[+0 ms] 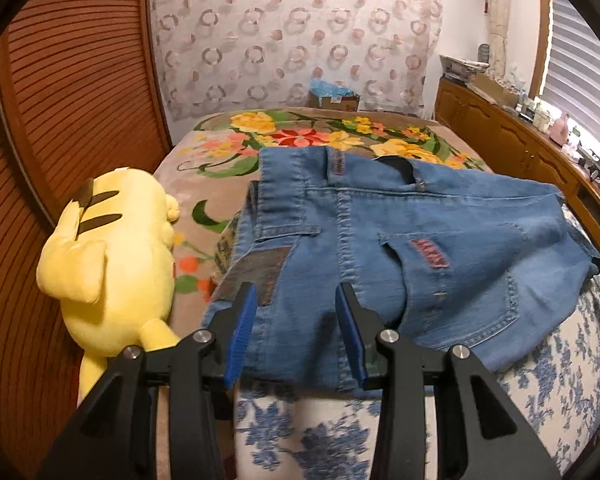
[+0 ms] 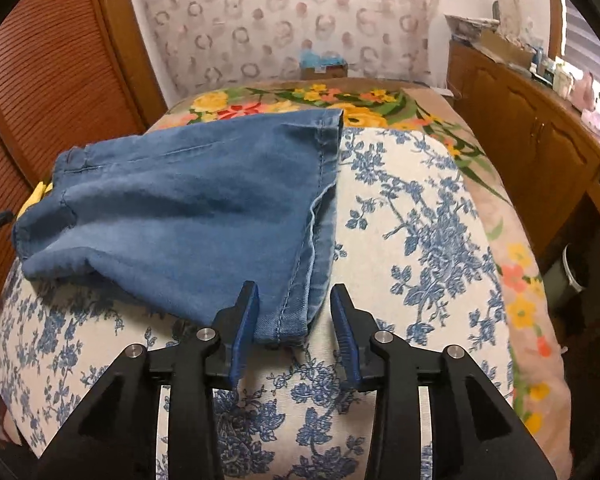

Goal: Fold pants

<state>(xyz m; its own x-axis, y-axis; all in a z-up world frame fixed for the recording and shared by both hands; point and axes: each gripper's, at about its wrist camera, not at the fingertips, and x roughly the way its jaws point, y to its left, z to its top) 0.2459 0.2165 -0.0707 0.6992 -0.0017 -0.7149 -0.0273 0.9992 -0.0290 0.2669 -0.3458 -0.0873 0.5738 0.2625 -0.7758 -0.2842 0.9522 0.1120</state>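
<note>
The pants (image 1: 380, 248) lie sideways at twelve o'clock; the left gripper (image 1: 296, 300) and right gripper (image 2: 294, 300) both gape half-open over the cloth, holding nothing.

both tools (image 1: 296, 292) (image 2: 294, 292) angled down, jaws parted

The blue denim pants (image 1: 380, 240), already folded over, lie on the bed with the waistband toward twelve o'clock and back pockets, one bearing a reddish patch, facing up in the left wrist view, while the stitched leg hems reach six o'clock in the right.
</note>
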